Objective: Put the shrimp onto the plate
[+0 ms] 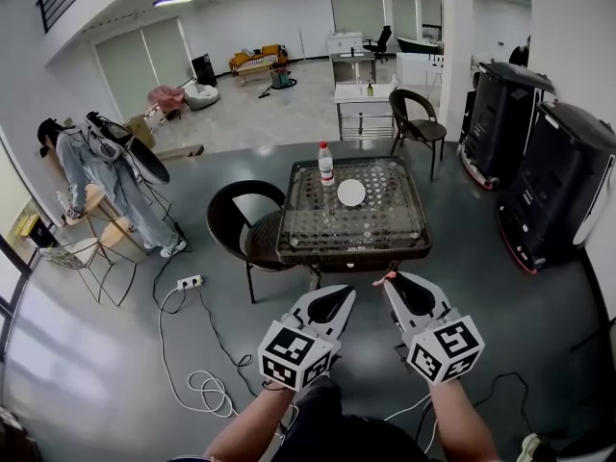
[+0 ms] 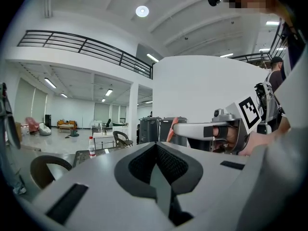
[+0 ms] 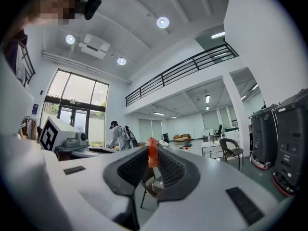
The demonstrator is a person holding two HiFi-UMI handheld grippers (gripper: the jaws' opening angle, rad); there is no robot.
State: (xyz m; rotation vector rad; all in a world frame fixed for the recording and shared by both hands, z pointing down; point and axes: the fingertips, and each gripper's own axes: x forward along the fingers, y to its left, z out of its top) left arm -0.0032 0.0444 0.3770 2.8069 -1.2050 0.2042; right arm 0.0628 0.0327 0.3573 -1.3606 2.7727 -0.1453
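We hold the shrimp (image 3: 152, 154) clamped at the tips of the right gripper (image 3: 152, 149), the left gripper (image 2: 157, 150) closed on nothing; next we advance to the plate (image 1: 351, 192) well ahead.

Bright, even light fills the hall. Round ceiling lamps (image 3: 162, 22) burn above my right gripper (image 3: 153, 159), and the tall windows (image 3: 77, 105) to its left are washed out. The shrimp (image 3: 152, 152) pinched at its tips looks crisp. The glossy floor (image 1: 58, 354) far left of my left gripper (image 1: 337, 301) shows pale glare. Both gripper views bow strongly and go black at the corners.
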